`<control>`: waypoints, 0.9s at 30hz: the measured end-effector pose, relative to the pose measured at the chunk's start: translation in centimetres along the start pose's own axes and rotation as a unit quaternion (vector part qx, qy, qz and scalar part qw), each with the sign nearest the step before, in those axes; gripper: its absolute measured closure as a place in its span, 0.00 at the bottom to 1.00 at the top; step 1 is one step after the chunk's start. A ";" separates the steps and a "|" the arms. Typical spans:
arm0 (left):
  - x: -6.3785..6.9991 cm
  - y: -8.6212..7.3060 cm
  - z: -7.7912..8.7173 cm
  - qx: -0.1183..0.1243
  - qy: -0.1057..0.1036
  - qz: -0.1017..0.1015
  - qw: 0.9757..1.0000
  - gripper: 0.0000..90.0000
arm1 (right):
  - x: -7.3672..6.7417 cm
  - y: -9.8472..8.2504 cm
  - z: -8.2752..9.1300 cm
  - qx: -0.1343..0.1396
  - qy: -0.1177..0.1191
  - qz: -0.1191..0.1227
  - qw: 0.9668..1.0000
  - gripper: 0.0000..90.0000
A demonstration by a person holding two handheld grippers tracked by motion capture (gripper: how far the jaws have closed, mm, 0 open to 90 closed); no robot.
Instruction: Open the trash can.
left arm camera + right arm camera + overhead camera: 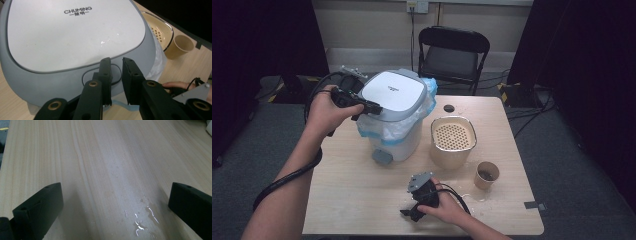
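Left gripper [116,62]: fingers [105,72] nearly together, a narrow gap between them, nothing gripped; tips at the front edge of the bin's grey lid [75,37], over an oval button outline. Whether the tips touch the lid cannot be told.

Bin [394,117] stands at the back left of the counter [362,200], white body, a plastic liner with blue trim bunched under the lid.

Right gripper [115,202]: fingers [40,205] spread wide, holding nothing, low over bare wood at the counter's near edge, a few wet streaks between them.

Right of the bin: a cream strainer basin [453,140], then a paper cup [486,175].
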State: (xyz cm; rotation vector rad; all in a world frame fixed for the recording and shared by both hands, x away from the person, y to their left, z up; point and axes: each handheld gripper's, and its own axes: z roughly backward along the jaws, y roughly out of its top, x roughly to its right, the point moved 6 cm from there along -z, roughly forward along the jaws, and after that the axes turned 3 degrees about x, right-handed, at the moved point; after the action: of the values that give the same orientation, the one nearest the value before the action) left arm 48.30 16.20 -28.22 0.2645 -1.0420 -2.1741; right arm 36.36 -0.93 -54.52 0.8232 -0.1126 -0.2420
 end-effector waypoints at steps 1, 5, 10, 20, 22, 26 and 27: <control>-0.1 0.0 0.0 0.002 0.003 0.000 1.000 0.87 | 0.0 0.0 0.0 0.000 0.000 0.000 1.000 0.00; -0.3 0.0 0.0 0.001 0.009 0.000 1.000 0.90 | 0.0 0.0 0.0 0.000 0.000 0.001 1.000 0.00; -0.6 0.0 0.0 0.004 0.021 0.005 1.000 0.91 | 0.0 0.0 0.0 0.000 0.000 0.001 1.000 0.00; -0.9 -0.1 0.1 0.003 0.026 0.003 1.000 0.99 | 0.0 0.0 0.0 0.000 0.000 0.000 1.000 0.00; -0.9 -0.1 0.1 0.003 0.027 0.003 1.000 0.99 | 0.0 0.0 0.0 0.000 0.000 0.000 1.000 0.00; -0.9 -0.1 0.1 0.001 0.026 0.001 1.000 1.00 | 0.0 0.0 0.0 0.000 0.000 0.000 1.000 0.00; -0.9 -0.1 0.1 0.002 0.027 0.002 1.000 1.00 | 0.0 0.0 0.0 0.000 0.000 0.000 1.000 0.00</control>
State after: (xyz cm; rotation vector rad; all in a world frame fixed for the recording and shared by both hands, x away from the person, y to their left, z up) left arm 48.87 16.92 -28.36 0.3204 -1.0162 -2.1493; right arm 36.36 -0.93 -54.52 0.8236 -0.1127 -0.2415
